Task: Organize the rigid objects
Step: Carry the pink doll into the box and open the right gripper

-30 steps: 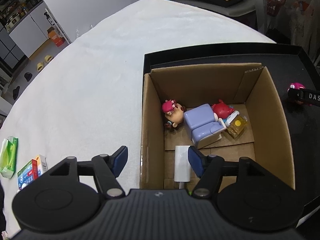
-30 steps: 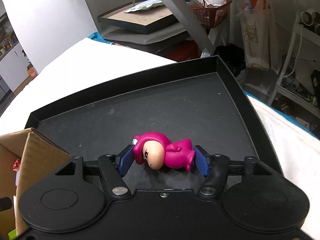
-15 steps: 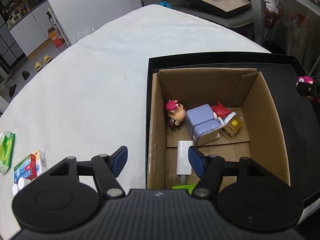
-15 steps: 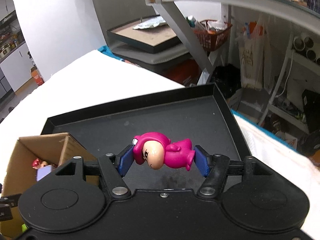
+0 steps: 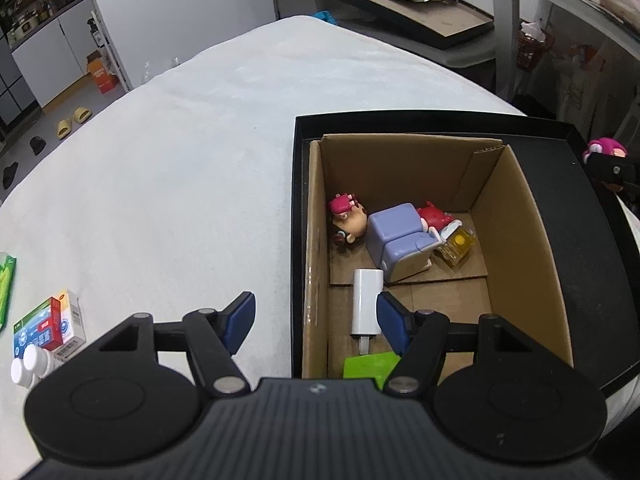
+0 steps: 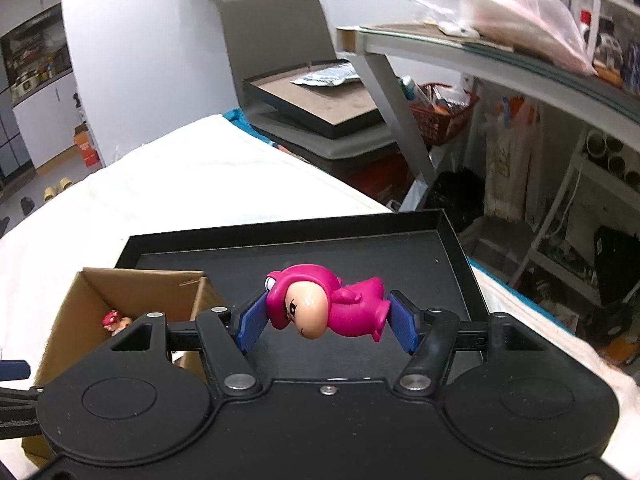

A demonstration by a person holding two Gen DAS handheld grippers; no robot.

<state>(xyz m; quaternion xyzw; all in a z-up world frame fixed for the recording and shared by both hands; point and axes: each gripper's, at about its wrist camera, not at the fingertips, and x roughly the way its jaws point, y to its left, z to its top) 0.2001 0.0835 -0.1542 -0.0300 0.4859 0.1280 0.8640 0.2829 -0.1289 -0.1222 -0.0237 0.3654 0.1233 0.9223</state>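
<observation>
My right gripper [image 6: 326, 322] is shut on a magenta toy figure [image 6: 324, 306] and holds it in the air above the black tray [image 6: 452, 236]; the figure also shows at the right edge of the left wrist view [image 5: 604, 152]. A cardboard box [image 5: 532, 240] stands in the tray [image 5: 298, 200]. It holds a doll with a pink bow [image 5: 346, 220], a lilac toy armchair [image 5: 402, 240], a red figure [image 5: 434, 216], a yellow block [image 5: 460, 246], a white charger [image 5: 366, 300] and a green card [image 5: 370, 364]. My left gripper [image 5: 316, 322] is open and empty above the box's near left wall.
The tray lies on a white cloth-covered table [image 5: 180, 160]. Small medicine boxes [image 5: 50, 324], white bottles [image 5: 28, 366] and a green packet [image 5: 6, 284] lie at the left. Another tray [image 6: 320, 104], a metal desk [image 6: 480, 56] and shelves stand beyond the table.
My right gripper has risen with the magenta figure, well above the tray floor. My left gripper has pulled up and back, so more of the box shows.
</observation>
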